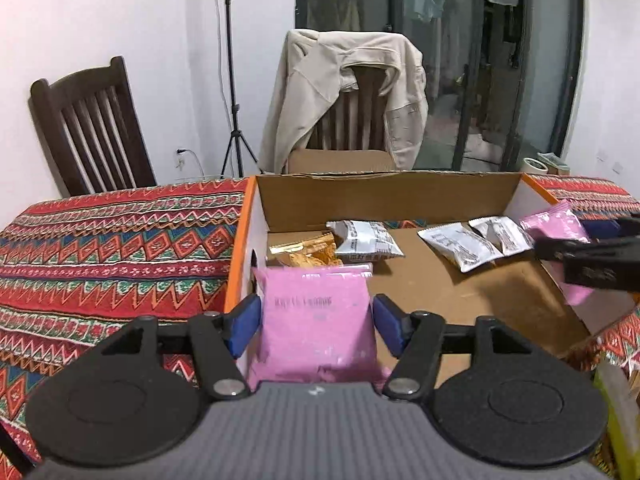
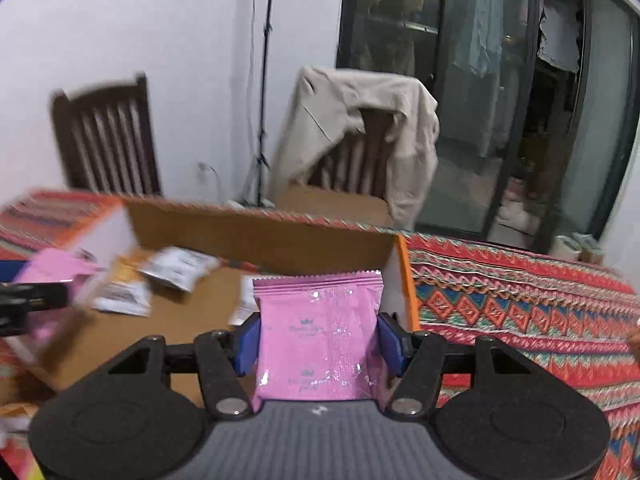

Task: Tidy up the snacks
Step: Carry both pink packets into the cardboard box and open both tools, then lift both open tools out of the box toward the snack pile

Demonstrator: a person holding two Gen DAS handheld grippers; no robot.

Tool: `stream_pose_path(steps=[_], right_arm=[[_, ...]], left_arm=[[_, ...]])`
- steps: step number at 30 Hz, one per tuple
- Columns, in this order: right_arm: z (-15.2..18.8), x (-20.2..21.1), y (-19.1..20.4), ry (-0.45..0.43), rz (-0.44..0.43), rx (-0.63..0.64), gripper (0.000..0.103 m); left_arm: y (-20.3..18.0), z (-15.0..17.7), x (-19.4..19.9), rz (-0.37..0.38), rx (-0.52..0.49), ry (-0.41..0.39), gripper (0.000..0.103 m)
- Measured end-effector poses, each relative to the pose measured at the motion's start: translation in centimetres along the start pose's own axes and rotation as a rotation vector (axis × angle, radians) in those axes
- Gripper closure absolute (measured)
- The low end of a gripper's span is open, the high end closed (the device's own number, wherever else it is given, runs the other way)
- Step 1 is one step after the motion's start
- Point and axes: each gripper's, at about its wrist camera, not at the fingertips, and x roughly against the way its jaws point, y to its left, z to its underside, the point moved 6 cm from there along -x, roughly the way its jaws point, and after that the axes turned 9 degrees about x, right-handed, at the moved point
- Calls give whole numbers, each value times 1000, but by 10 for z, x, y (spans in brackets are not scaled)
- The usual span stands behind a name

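Observation:
An open cardboard box (image 1: 460, 300) with orange edges sits on the patterned tablecloth. My left gripper (image 1: 316, 328) is shut on a pink snack packet (image 1: 316, 320) over the box's near left corner. My right gripper (image 2: 318, 340) is shut on another pink packet (image 2: 320, 336) over the box's near right corner; it shows at the right edge of the left wrist view (image 1: 560, 224). Inside the box lie three silver packets (image 1: 460, 248) and an orange-gold packet (image 1: 308, 252).
The table carries a red patterned cloth (image 1: 100, 248). Two dark wooden chairs stand behind it, one (image 1: 352, 120) draped with a beige jacket. A light stand (image 1: 236, 80) is by the wall. Glass doors (image 1: 500, 60) are at back right.

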Motion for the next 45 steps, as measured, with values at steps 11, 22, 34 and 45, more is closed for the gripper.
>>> stream_pose_path(steps=[11, 22, 34, 45], right_arm=[[12, 42, -4, -76, -10, 38, 25], [102, 214, -2, -216, -98, 9, 8], [226, 296, 32, -217, -145, -146, 2], [282, 329, 47, -246, -50, -192, 0]], left_arm=[[11, -8, 93, 85, -7, -120, 27], [-4, 87, 244, 172, 9, -275, 12], [-28, 213, 277, 151, 40, -107, 9], [-38, 235, 298, 102, -8, -131, 9]])
